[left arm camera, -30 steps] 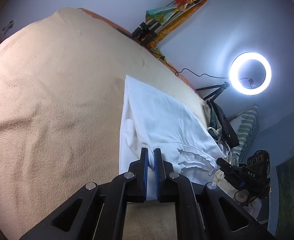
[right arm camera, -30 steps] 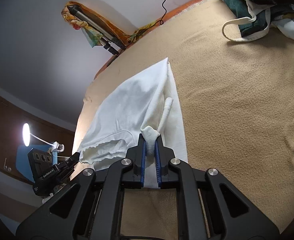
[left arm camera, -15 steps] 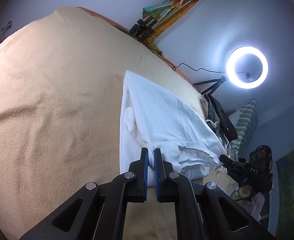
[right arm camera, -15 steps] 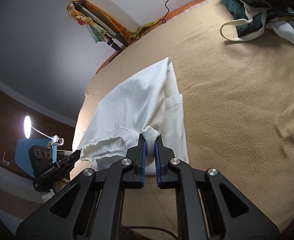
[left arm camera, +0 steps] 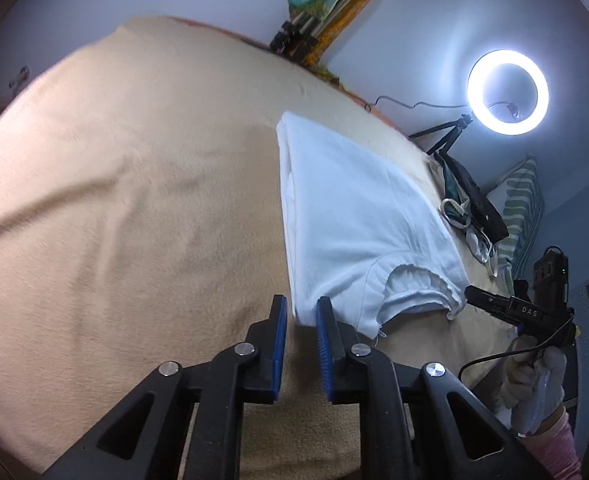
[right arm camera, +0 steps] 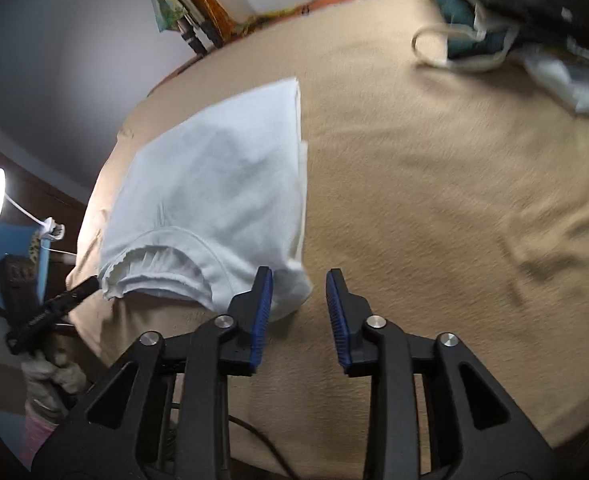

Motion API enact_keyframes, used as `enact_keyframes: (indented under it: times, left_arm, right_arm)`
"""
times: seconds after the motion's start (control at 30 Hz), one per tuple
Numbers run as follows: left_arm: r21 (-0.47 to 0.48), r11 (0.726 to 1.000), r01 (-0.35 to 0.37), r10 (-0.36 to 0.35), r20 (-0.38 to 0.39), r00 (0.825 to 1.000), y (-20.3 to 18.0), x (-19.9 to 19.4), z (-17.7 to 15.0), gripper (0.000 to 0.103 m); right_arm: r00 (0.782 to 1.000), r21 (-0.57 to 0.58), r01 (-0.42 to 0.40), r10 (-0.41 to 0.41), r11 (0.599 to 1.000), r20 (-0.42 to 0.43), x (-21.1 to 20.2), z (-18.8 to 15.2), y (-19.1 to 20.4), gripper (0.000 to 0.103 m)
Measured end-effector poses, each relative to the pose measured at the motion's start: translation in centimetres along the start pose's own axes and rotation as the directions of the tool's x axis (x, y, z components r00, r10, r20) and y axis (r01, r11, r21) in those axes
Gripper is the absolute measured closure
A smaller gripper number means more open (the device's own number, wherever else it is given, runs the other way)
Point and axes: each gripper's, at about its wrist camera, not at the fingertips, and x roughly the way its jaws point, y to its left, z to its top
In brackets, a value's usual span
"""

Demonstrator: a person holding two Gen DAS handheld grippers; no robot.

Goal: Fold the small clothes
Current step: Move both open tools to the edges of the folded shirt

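Lying folded: white shirt [left arm camera: 354, 216] on blanket [left arm camera: 134, 200]

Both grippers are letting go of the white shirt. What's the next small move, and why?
Probably back both off the near edge. The left gripper and right gripper are opening with no pad pressing cloth, and the white shirt lies folded lengthwise on the blanket, ready for a crosswise fold.

left claw [left arm camera: 299, 322]: jaws opening, angled down; right claw [right arm camera: 299, 298]: jaws opening, angled down

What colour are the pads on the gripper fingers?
Blue pads, clearest in the right wrist view.
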Motion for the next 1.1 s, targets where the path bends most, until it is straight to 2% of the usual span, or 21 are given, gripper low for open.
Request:
enact_keyframes:
  times: [0.13,0.23,0.33,0.4,0.6,0.77,0.9,1.07,1.1]
  left_arm:
    - [0.062,0.997,-0.052,0.045,0.107,0.993,-1.4,-2.1,1.6,0.078]
    - [0.084,0.995,-0.050,0.039,0.130,0.991,-2.7,-1.7,3.2,0.068]
    - [0.128,0.990,-0.055,0.034,0.158,0.987,-4.6,-0.5,5.0,0.054]
    - [0.155,0.986,-0.063,0.038,0.159,0.986,-5.9,0.8,6.1,0.049]
    - [0.226,0.966,-0.127,0.102,0.119,0.988,-9.2,5.6,8.9,0.048]
    - [0.196,0.971,-0.134,0.118,0.092,0.989,-9.3,9.2,10.6,0.051]
    - [0.151,0.983,-0.108,0.098,0.073,0.993,-8.7,11.4,11.8,0.053]
    - [0.119,0.982,-0.150,0.144,0.053,0.988,-7.2,14.0,12.4,0.056]
    - [0.115,0.980,-0.163,0.159,0.047,0.986,-6.8,14.5,12.3,0.059]
  right_arm:
    - [0.991,-0.048,-0.039,0.045,0.998,0.123,-2.6,1.4,0.4,0.073]
    - [0.981,-0.120,-0.048,0.069,0.992,0.180,-3.0,2.9,1.8,0.073]
    - [0.975,-0.195,-0.041,0.082,0.980,0.205,-2.2,4.3,3.6,0.073]
    - [0.974,-0.224,-0.036,0.084,0.974,0.210,-1.4,5.3,4.7,0.073]
    - [0.982,-0.246,-0.059,0.101,0.967,0.162,2.4,8.0,7.3,0.073]
    - [0.989,-0.265,-0.048,0.083,0.963,0.122,6.0,9.3,9.1,0.073]
    - [0.993,-0.276,-0.044,0.073,0.960,0.097,8.5,10.2,10.3,0.073]
    - [0.998,-0.253,-0.012,0.029,0.967,0.061,11.6,10.8,9.7,0.073]
    - [0.998,-0.242,-0.012,0.027,0.970,0.057,11.9,10.9,9.4,0.073]
